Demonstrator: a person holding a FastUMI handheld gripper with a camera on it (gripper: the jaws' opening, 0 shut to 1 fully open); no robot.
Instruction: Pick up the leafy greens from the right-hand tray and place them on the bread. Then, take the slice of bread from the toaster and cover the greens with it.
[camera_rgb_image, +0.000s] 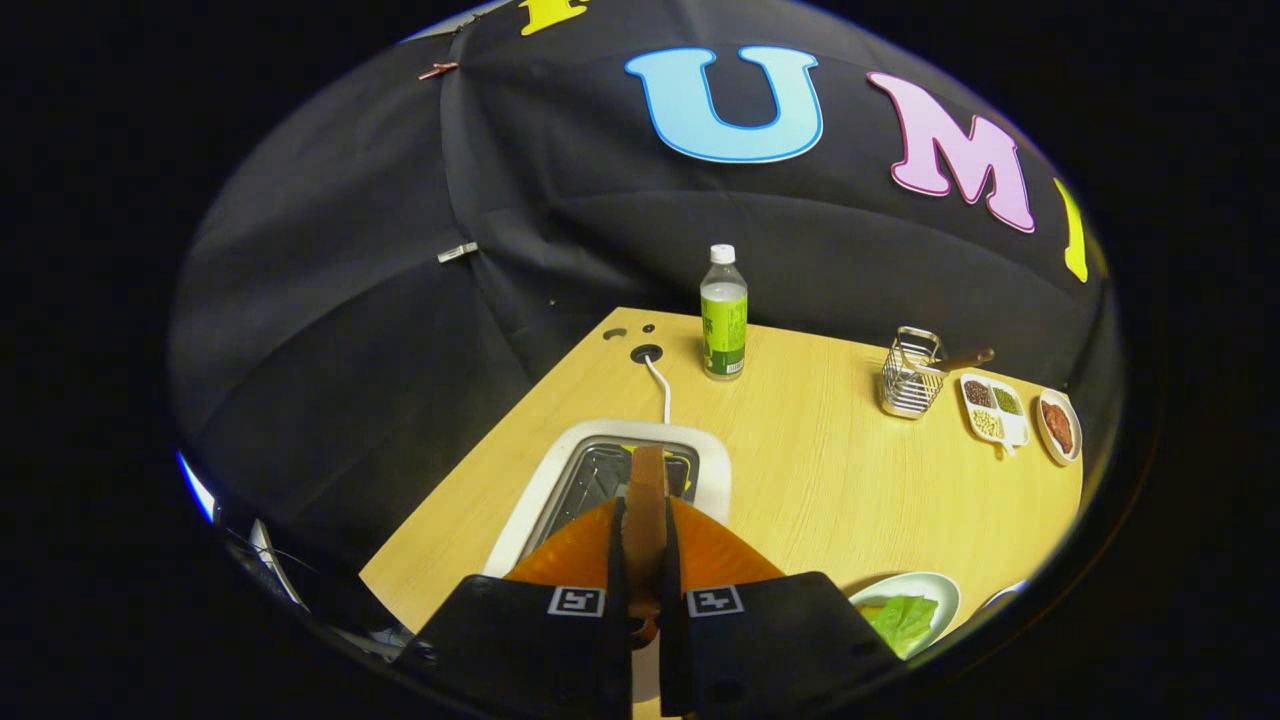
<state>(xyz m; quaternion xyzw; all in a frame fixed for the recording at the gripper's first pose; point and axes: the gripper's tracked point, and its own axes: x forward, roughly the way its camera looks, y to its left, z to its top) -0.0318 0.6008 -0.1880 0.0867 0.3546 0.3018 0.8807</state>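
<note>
Wooden table lay pale under booth light. White toaster sat just ahead of fingers, cord running back to a hole in the tabletop. Gripper closed on bread slice, held edge-on between both fingers, above the toaster slot. Green bottle stood beyond. Wire basket, divided dish and small plate sat far right. Leafy greens rested on a plate beside right finger.
</note>
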